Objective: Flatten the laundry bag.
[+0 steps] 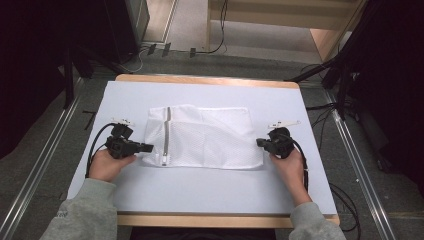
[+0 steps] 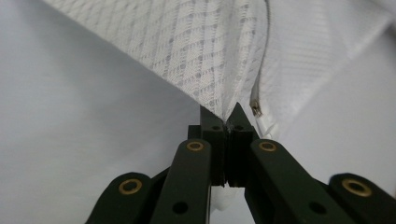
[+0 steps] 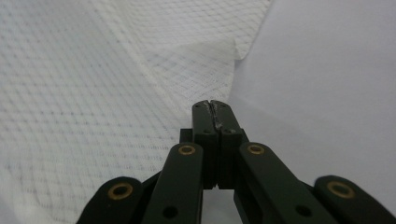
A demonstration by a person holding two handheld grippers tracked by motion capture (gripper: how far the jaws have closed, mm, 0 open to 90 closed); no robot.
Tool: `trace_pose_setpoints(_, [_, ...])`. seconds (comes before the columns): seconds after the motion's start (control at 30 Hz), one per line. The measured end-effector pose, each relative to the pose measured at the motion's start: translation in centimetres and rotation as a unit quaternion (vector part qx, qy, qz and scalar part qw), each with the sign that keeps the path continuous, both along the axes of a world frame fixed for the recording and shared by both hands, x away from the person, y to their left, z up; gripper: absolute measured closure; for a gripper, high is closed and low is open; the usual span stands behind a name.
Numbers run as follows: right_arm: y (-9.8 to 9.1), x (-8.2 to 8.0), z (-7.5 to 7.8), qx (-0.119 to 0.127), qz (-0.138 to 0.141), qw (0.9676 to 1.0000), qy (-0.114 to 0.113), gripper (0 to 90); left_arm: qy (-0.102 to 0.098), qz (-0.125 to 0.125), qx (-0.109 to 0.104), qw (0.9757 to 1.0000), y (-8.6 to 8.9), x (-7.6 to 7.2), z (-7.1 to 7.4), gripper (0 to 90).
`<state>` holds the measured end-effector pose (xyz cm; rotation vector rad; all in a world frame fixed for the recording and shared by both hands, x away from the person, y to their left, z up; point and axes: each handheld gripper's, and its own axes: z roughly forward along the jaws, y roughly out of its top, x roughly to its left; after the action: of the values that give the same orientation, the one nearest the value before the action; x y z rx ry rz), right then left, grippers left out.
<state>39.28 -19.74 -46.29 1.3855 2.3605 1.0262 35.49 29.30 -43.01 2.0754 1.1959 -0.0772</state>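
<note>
Mesh bag pinched at both ends mid-frame, left gripper and right gripper clamped on fabric; probably needed lifting together next.

High cam looks down at table; claw cams close, share mesh bag.

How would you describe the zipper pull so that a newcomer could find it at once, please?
On the table lies a white mesh bag. A zipper runs along its left end; the pull is the small tab at the near end, by the left gripper.
</note>
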Motion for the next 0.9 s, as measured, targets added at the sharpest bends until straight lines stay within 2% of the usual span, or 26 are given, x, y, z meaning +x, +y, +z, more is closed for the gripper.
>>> trace_pose_setpoints(0.17, [-0.8, 2.5, 0.0, -0.006, -0.016, 0.9998, -0.004, 90.0, -0.008, -0.029, -0.009, 0.9995, -2.0, -2.6, 0.0, 90.0])
trace_pose_setpoints(0.23, [-1.1, 3.4, -0.1, -0.007, -0.02, 0.9998, 0.0, 90.0, -0.012, -0.042, -0.02, 0.9988, -2.9, -3.6, 0.0, 90.0])
trace_pose_setpoints(0.33, [-1.4, 4.7, -0.2, -0.005, -0.023, 0.9997, 0.001, 90.0, -0.018, -0.057, -0.024, 0.9979, -3.9, -5.0, 0.1, 89.8])
trace_pose_setpoints(0.43, [-1.5, 6.1, -0.2, -0.003, -0.027, 0.9996, 0.002, 90.0, -0.012, -0.073, -0.033, 0.9967, -4.9, -6.3, 0.0, 89.0])
trace_pose_setpoints(0.5, [-1.4, 6.8, -0.3, -0.006, -0.029, 0.9996, 0.001, 90.0, -0.011, -0.084, -0.028, 0.996, -5.3, -7.0, 0.0, 84.9])
trace_pose_setpoints(0.53, [-1.4, 7.1, -0.4, -0.006, -0.031, 0.9995, 0.004, 90.0, -0.011, -0.086, -0.021, 0.996, -5.3, -7.1, 0.1, 79.1])
trace_pose_setpoints(0.6, [-1.6, 7.4, -0.5, 0.004, -0.034, 0.9994, 0.007, 90.0, -0.027, -0.077, -0.016, 0.9966, -5.0, -7.2, 0.2, 63.3])
trace_pose_setpoints(0.63, [-1.6, 7.4, -0.4, 0.009, -0.035, 0.9993, 0.008, 84.0, -0.036, -0.077, -0.014, 0.9963, -4.5, -7.2, 0.5, 60.3])
trace_pose_setpoints(0.67, [-1.6, 7.3, -0.2, 0.012, -0.035, 0.9993, 0.008, 77.9, -0.048, -0.069, -0.014, 0.9964, -4.1, -7.2, 0.8, 58.6])
trace_pose_setpoints(0.7, [-1.7, 7.2, 0.0, 0.011, -0.034, 0.9993, 0.005, 76.3, -0.057, -0.059, -0.014, 0.9965, -3.6, -7.1, 1.1, 56.2])
trace_pose_setpoints(0.77, [-1.6, 6.5, 0.7, 0.006, -0.033, 0.9994, -0.004, 73.4, -0.066, -0.039, -0.025, 0.9968, -2.5, -6.6, 1.5, 54.1])
trace_pose_setpoints(0.8, [-1.7, 6.1, 1.1, 0.004, -0.032, 0.9994, -0.012, 72.0, -0.062, -0.034, -0.029, 0.9971, -2.1, -6.3, 1.8, 53.1])
trace_pose_setpoints(0.87, [-1.8, 5.0, 1.9, 0.012, -0.036, 0.9991, -0.02, 70.1, -0.066, -0.029, -0.024, 0.9971, -1.5, -5.6, 2.4, 52.6])
trace_pose_setpoints(0.9, [-1.8, 4.6, 2.1, 0.014, -0.033, 0.9991, -0.024, 70.0, -0.074, -0.027, -0.017, 0.9967, -1.3, -5.2, 2.7, 52.6])
